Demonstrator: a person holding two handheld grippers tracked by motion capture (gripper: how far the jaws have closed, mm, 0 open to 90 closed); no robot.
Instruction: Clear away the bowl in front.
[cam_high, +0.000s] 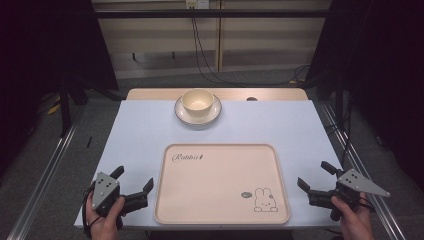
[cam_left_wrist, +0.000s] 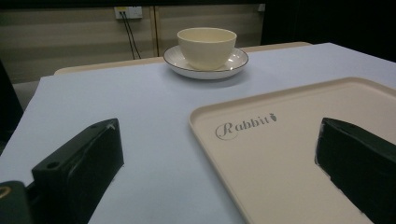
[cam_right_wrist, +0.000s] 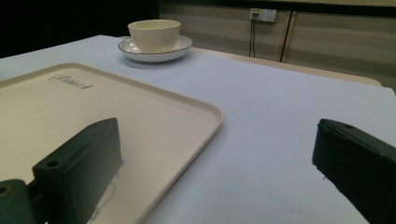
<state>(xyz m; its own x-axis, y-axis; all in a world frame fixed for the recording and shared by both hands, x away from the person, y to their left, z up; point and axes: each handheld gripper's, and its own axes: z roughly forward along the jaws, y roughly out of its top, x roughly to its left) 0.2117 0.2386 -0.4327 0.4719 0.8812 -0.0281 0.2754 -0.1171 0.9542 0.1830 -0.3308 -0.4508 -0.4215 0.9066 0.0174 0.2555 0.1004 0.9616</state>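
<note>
On pale cloth: smooth rounded-rectangle tray (cam_high: 220, 200) between left tool (cam_high: 135, 181), right tool (cam_high: 314, 176), jaws spread

Even overhead light is falling on the table (cam_high: 150, 125), while the surroundings are lying in near darkness. The bowl (cam_high: 197, 101) is casting only a faint shadow. In both gripper views, near jaws are appearing soft and underexposed.

The high view looks forward and down over the whole surface (cam_high: 140, 130). Each tool view sits low near the front edge, facing the far side at a slant. All three share the tray (cam_high: 220, 210) and the bowl (cam_high: 197, 102) on its saucer (cam_high: 216, 113).
</note>
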